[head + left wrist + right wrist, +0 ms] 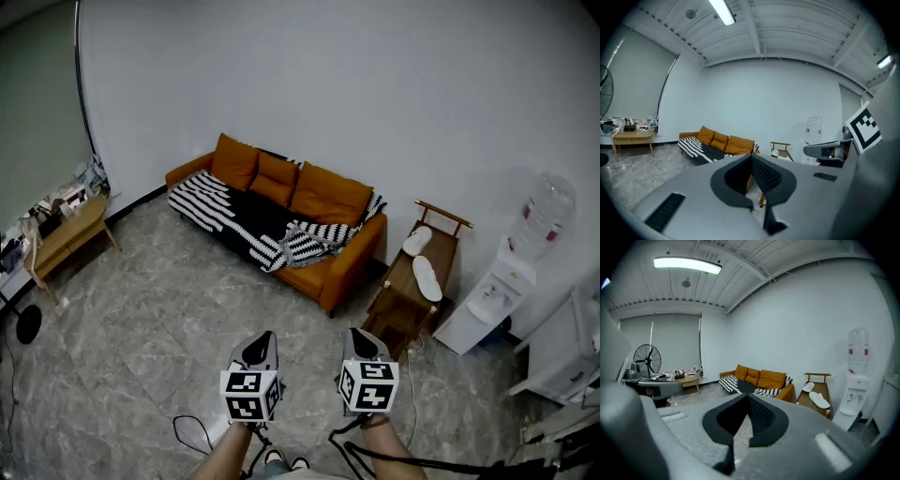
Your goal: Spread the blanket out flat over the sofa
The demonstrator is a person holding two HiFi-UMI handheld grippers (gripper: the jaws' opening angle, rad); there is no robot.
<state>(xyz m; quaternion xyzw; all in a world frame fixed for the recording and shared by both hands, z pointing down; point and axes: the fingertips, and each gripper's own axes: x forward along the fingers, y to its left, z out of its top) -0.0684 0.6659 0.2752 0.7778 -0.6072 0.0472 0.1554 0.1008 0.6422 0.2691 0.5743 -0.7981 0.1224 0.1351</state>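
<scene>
Two hand-held grippers, side by side, well short of the furniture. We hold the left gripper [263, 337] with its jaws closed tip to tip on nothing. The right gripper [362, 334], just beside it, likewise has its jaws together and empty.

Below both: grey marbled tile floor [159, 309], with a black cable [192, 427] looping beside the left gripper.

Ahead and to the right of the right gripper: a low wooden slatted rack [398, 300] bearing a pair of white slippers [427, 277]. Further right stands a white water dispenser with a clear bottle [511, 272].

Far ahead of both grippers, against the white wall [328, 84]: an orange fabric sofa [337, 272] with three orange cushions [281, 178]. We note the black-and-white striped blanket [239, 217] lying across its seat. It hangs over the front edge and is rumpled toward the end nearer the rack.

Far to the left of the left gripper: a light wooden table [70, 234], cluttered.
</scene>
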